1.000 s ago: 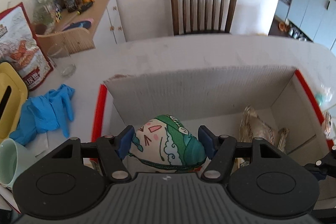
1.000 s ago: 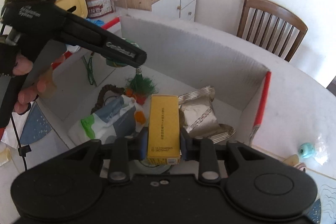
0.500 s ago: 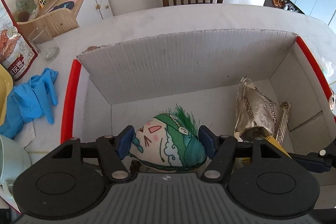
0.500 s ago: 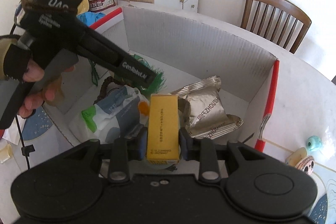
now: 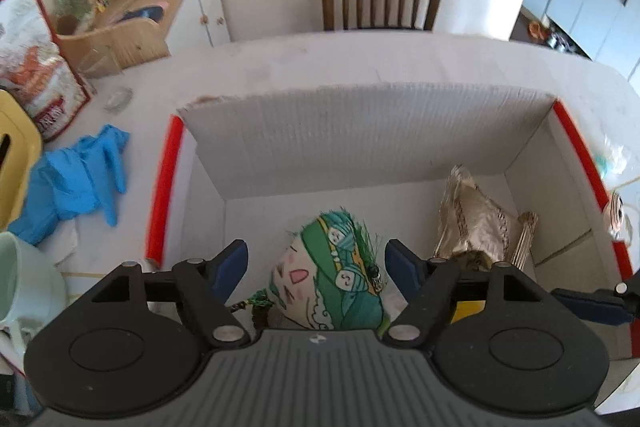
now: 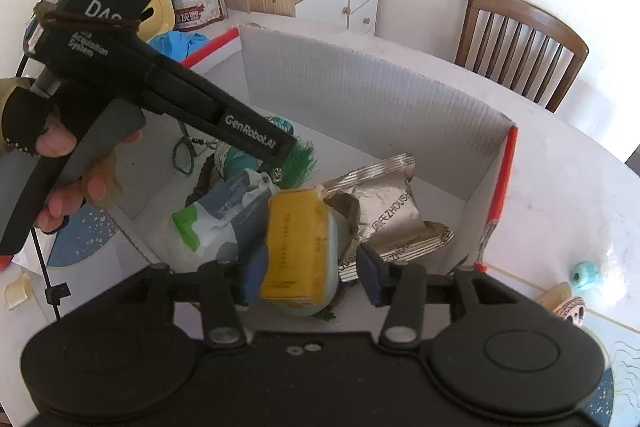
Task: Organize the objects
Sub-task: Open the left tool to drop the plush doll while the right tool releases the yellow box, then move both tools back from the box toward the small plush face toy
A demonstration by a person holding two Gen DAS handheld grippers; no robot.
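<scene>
Box (image 6: 400, 115) holds 1 pouch (image 5: 328, 279), 1 carton (image 6: 296, 251), 1 foil pkt (image 6: 384, 211).

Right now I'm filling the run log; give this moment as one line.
left gripper: open above painted pouch | right gripper: open, yellow box released | cardboard box: holds both

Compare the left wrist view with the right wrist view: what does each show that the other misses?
Only the left wrist view shows the mint mug beside the box. Only the right wrist view shows the white pouch, the glass and the person's hand on the left hand-held gripper. Both show the cardboard box, painted sachet, silver packet, yellow box, blue gloves and chair.
</scene>
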